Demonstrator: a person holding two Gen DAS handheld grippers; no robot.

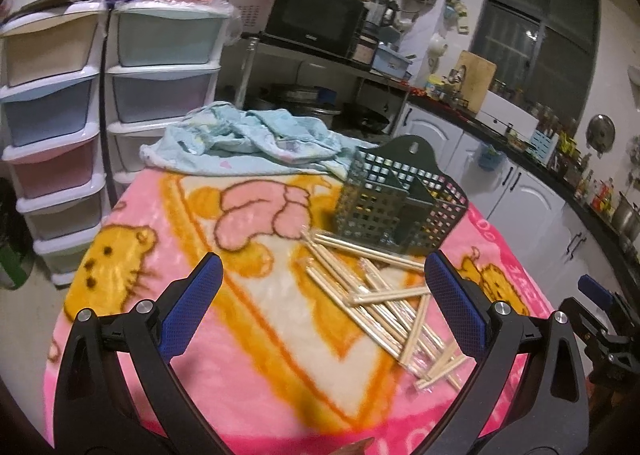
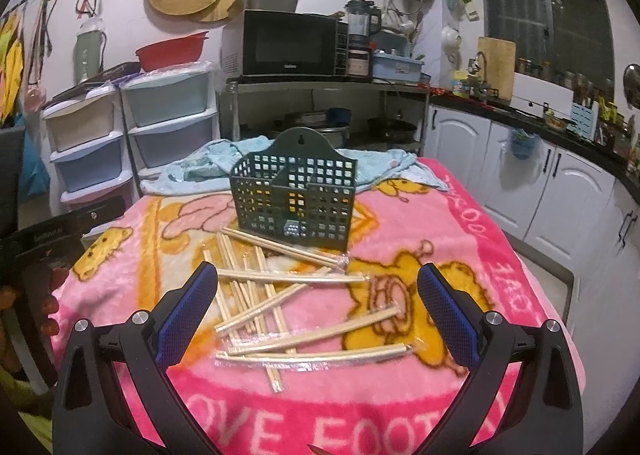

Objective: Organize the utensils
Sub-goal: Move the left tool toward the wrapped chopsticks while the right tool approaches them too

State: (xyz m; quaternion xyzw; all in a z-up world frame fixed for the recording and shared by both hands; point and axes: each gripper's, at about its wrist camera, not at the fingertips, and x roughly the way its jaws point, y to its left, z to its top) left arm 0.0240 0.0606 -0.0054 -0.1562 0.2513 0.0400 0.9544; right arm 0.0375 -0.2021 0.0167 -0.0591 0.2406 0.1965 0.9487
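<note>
Several pairs of wooden chopsticks in clear wrappers (image 1: 384, 295) lie in a loose pile on the pink blanket (image 1: 248, 375); they also show in the right wrist view (image 2: 288, 295). A dark green lattice utensil holder (image 1: 396, 207) stands upright just behind the pile, also in the right wrist view (image 2: 294, 199), and looks empty. My left gripper (image 1: 322, 279) is open and empty, above the blanket left of the pile. My right gripper (image 2: 318, 295) is open and empty, hovering over the pile.
A crumpled light blue cloth (image 1: 256, 143) lies at the table's far edge behind the holder. Plastic drawer towers (image 1: 60, 127) stand at the left, a microwave on a metal rack (image 2: 288, 43) behind, and white cabinets (image 2: 520, 175) at the right. The right gripper shows at the left view's right edge (image 1: 604, 319).
</note>
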